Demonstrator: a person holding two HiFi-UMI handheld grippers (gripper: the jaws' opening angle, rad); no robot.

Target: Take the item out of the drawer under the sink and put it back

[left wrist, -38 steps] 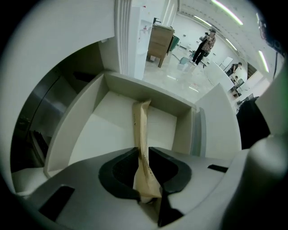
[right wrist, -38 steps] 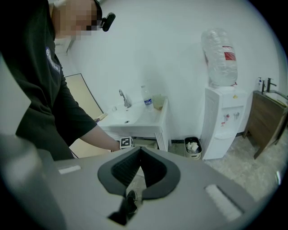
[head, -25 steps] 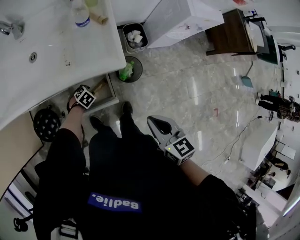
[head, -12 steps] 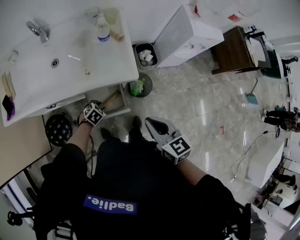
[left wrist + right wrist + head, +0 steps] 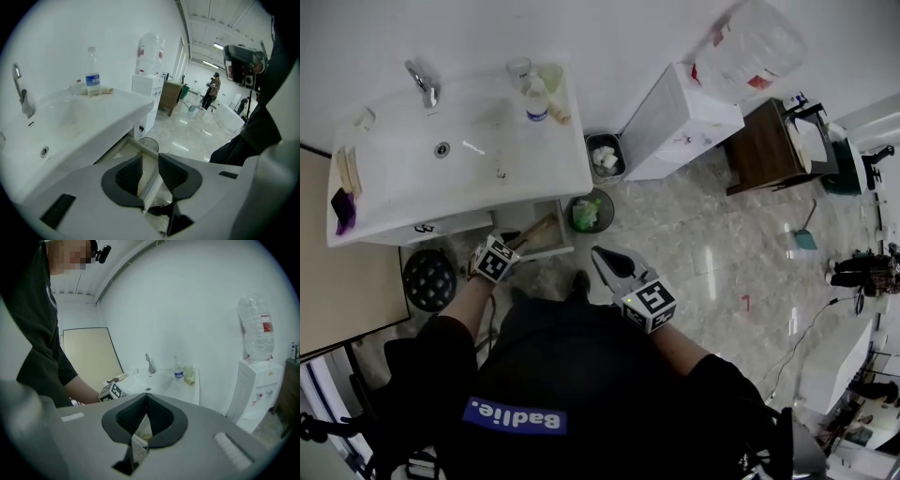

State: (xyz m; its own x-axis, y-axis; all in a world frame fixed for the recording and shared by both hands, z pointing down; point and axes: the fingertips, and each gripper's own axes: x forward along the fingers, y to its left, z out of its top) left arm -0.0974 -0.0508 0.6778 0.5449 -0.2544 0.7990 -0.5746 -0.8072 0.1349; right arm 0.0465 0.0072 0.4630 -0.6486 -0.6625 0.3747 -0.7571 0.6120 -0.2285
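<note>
Two empty claws: left claw [image 5: 149, 161] released, right claw [image 5: 146, 398] clenched. The stick [image 5: 534, 232] in the drawer [image 5: 566, 231] past my left looks light and stiff, so I'd grab it mid-length.

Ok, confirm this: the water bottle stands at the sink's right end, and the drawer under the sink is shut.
Not shut: the head view shows the drawer under the sink pulled out past its front edge. The water bottle does stand at the sink's right end.
</note>
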